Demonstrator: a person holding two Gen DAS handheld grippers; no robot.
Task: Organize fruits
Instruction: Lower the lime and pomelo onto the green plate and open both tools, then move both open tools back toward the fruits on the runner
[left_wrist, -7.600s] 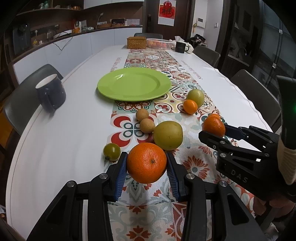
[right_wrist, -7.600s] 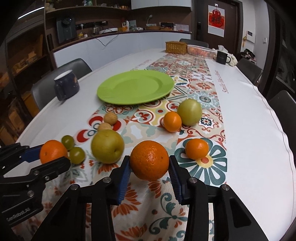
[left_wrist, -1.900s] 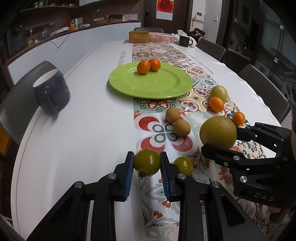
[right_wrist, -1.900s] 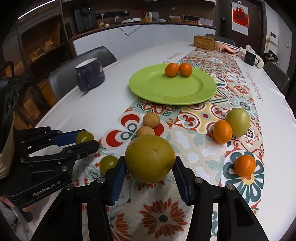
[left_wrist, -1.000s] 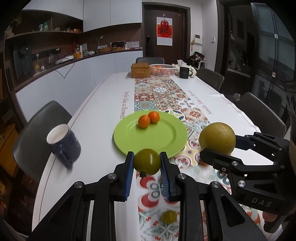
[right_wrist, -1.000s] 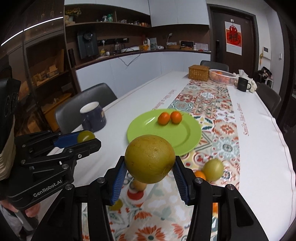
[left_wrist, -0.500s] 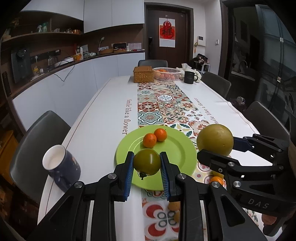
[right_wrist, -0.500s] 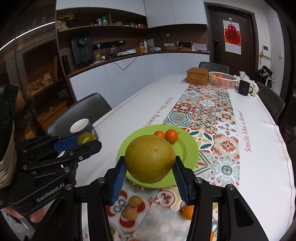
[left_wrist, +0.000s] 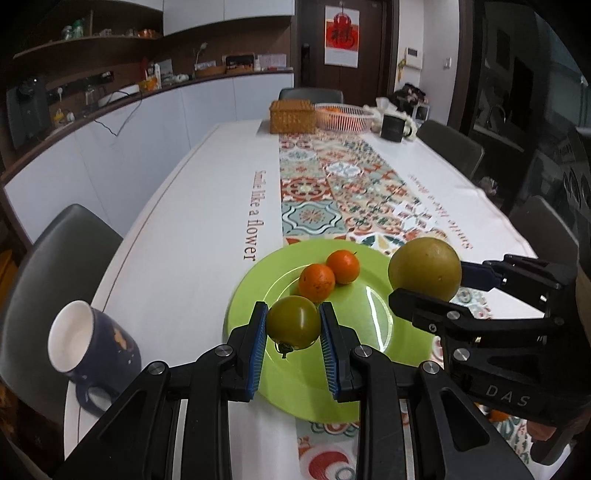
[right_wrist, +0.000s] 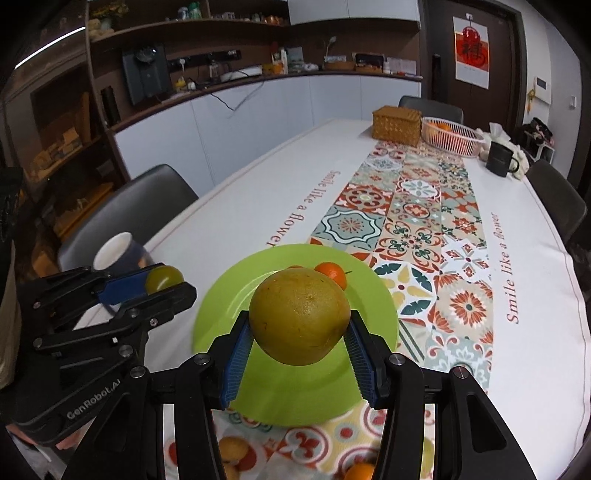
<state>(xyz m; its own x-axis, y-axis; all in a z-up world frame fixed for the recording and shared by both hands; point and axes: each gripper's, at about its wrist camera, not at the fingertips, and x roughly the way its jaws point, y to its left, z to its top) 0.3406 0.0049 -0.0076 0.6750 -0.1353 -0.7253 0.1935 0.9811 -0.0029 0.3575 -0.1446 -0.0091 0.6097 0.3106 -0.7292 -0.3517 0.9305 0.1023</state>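
Note:
My left gripper (left_wrist: 293, 326) is shut on a small green fruit (left_wrist: 293, 322) and holds it above the near left part of the green plate (left_wrist: 373, 354). Two small oranges (left_wrist: 317, 281) (left_wrist: 343, 261) lie on the plate's far side. My right gripper (right_wrist: 300, 341) is shut on a large yellow-green pear (right_wrist: 299, 315) and holds it over the plate (right_wrist: 221, 314). The pear also shows in the left wrist view (left_wrist: 424, 268), at the plate's right edge. The green fruit also shows in the right wrist view (right_wrist: 163, 278), left of the plate.
A dark blue mug (left_wrist: 88, 350) stands left of the plate. A wicker box (left_wrist: 291, 116), a pink basket (left_wrist: 343, 117) and a black mug (left_wrist: 392, 126) stand at the table's far end. More fruit (right_wrist: 232, 448) (right_wrist: 360, 472) lies on the runner below my grippers. Chairs line both sides.
Both grippers have moved forward with their fruit and now hang closer over the plate. The plate and its two oranges look larger and nearer. Neither grip has changed.

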